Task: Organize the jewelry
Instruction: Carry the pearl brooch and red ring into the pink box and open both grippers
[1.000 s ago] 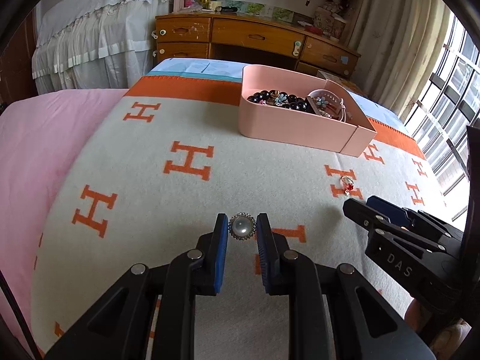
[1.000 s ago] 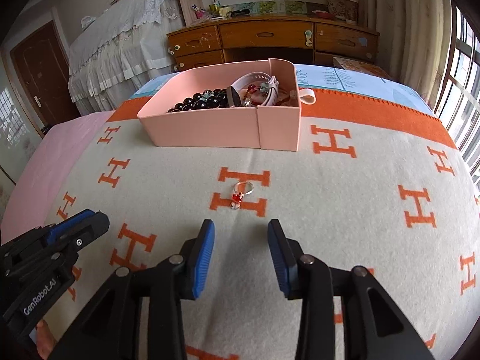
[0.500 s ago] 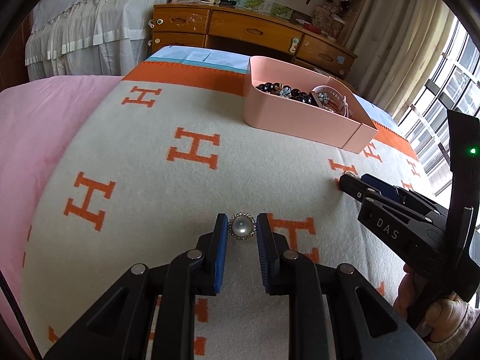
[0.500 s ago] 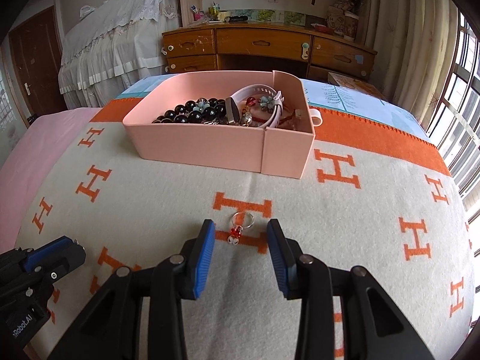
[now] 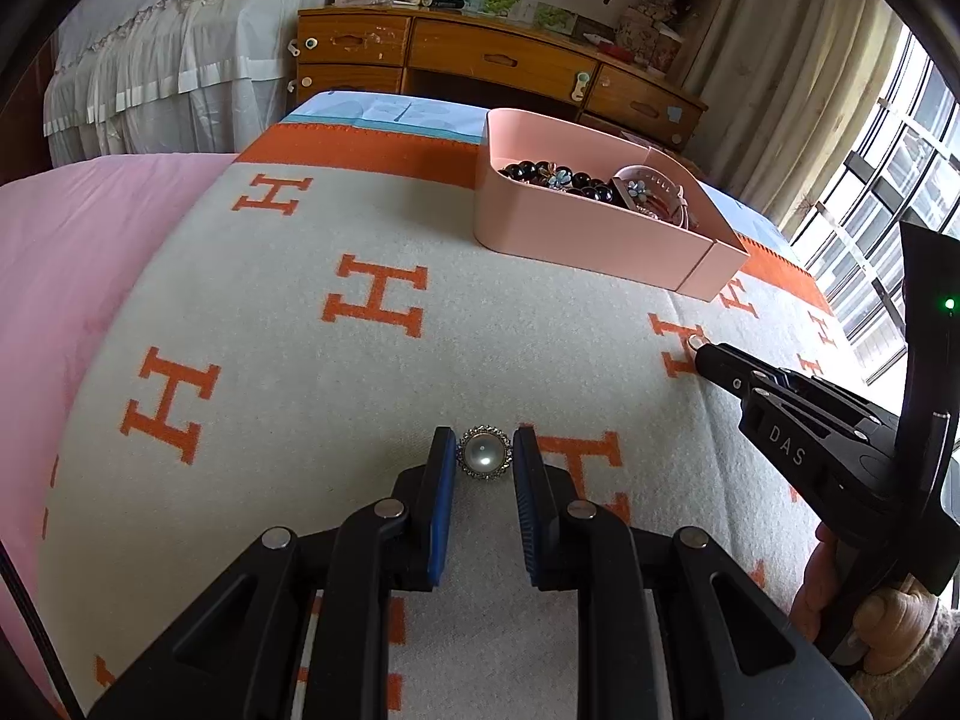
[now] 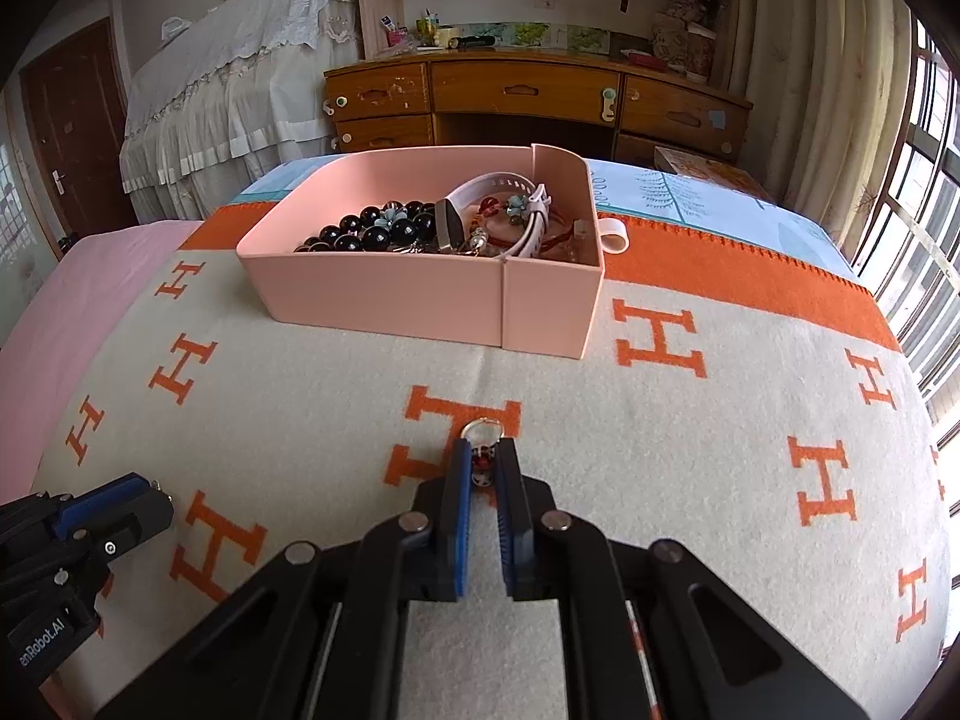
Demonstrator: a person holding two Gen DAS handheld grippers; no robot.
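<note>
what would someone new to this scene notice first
Likely the cream blanket with its big orange H letters, spread over the bed. Next, the pink box near its far edge, heaped with dark beads and other jewelry. Nearer, each gripper is shut on a small piece: the left gripper on a round pearly brooch, the right gripper on a little ring with red beads.

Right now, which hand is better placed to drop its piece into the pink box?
Right. Its fingers are clamped on the red-bead ring directly facing the pink box; the left gripper, gripping the pearl brooch, sits farther back.
</note>
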